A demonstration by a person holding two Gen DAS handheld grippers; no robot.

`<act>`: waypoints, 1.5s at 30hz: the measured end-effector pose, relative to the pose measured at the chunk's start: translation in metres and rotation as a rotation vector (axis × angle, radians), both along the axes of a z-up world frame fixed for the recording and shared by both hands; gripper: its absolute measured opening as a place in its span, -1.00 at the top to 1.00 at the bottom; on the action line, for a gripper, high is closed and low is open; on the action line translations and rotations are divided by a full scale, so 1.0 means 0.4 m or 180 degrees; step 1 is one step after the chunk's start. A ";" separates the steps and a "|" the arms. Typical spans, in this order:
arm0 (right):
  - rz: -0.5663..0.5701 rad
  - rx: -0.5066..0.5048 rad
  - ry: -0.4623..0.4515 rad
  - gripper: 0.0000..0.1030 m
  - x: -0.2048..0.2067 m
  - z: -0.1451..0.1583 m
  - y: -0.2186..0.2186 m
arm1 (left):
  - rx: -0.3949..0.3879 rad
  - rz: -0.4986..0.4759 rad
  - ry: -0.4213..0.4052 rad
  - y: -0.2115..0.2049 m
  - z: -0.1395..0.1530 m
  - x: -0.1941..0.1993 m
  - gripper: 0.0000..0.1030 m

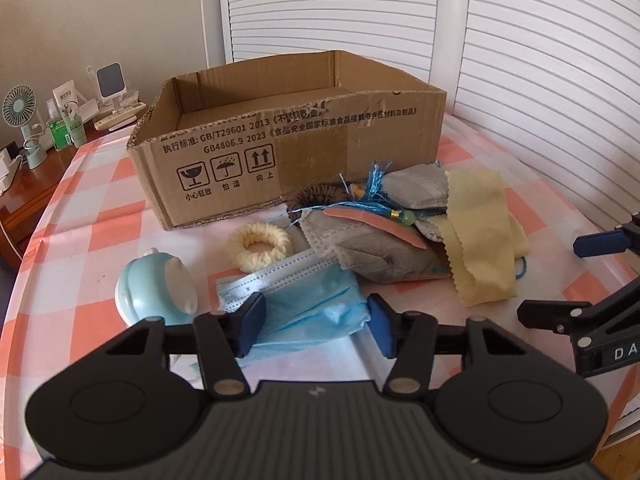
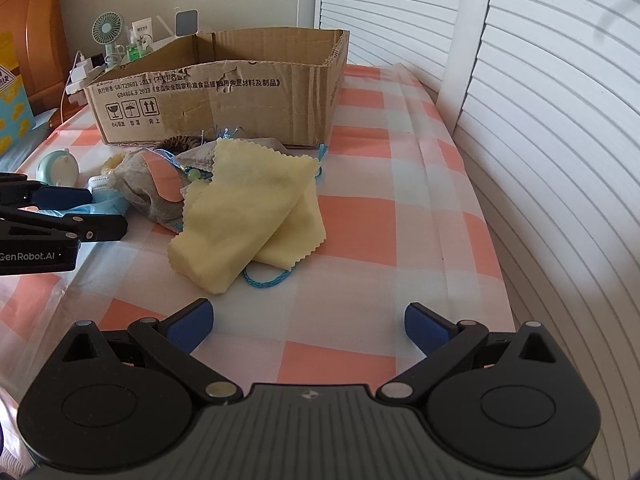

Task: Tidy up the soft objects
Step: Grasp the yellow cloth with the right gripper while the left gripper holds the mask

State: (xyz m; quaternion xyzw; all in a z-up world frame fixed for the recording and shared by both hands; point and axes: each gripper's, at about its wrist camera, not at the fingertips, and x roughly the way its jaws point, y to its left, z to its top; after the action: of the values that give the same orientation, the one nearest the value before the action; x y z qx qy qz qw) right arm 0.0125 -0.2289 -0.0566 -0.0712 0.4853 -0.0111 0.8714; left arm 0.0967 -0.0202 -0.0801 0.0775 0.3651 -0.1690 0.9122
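Observation:
A crumpled blue face mask (image 1: pixel 320 280) lies on the checked cloth, between the blue pads (image 1: pixel 252 320) of my left gripper (image 1: pixel 316 312). The jaws stand half apart; the right pad touches the mask's edge, with no firm pinch visible. Behind the mask are a cream scrunchie (image 1: pixel 260 246), grey pouches (image 1: pixel 376 252), a pink strip (image 1: pixel 376 220), a blue tassel (image 1: pixel 372 188) and a folded yellow cloth (image 2: pixel 248 208). My right gripper (image 2: pixel 308 320) hovers wide open over bare tablecloth in front of the yellow cloth, holding nothing. The left gripper (image 2: pixel 108 211) shows at that view's left edge.
An open cardboard box (image 1: pixel 300 152) stands behind the pile. A pale blue round toy (image 1: pixel 156 284) sits left of the mask. A side table with a small fan (image 1: pixel 20 112) and bottles is at the far left. White slatted doors (image 2: pixel 540 120) run along the right.

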 end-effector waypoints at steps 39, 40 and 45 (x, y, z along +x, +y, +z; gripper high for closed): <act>0.0132 -0.0089 -0.0026 -1.00 -0.020 0.022 0.032 | 0.0837 -0.1006 -0.0085 0.065 0.023 -0.094 -0.19; 0.0133 -0.0091 -0.0024 -1.00 -0.019 0.022 0.033 | 0.0795 -0.1030 -0.0078 0.062 0.022 -0.086 -0.19; 0.0150 -0.0117 -0.0017 -1.00 -0.009 0.023 0.038 | 0.0652 -0.1087 -0.0078 0.046 0.018 -0.048 -0.16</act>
State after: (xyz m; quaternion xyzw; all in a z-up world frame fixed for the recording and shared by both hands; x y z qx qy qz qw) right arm 0.0087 -0.2137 -0.0475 -0.0987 0.4809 0.0003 0.8712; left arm 0.0774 -0.0017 -0.0731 0.2328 0.3508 -0.2823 0.8620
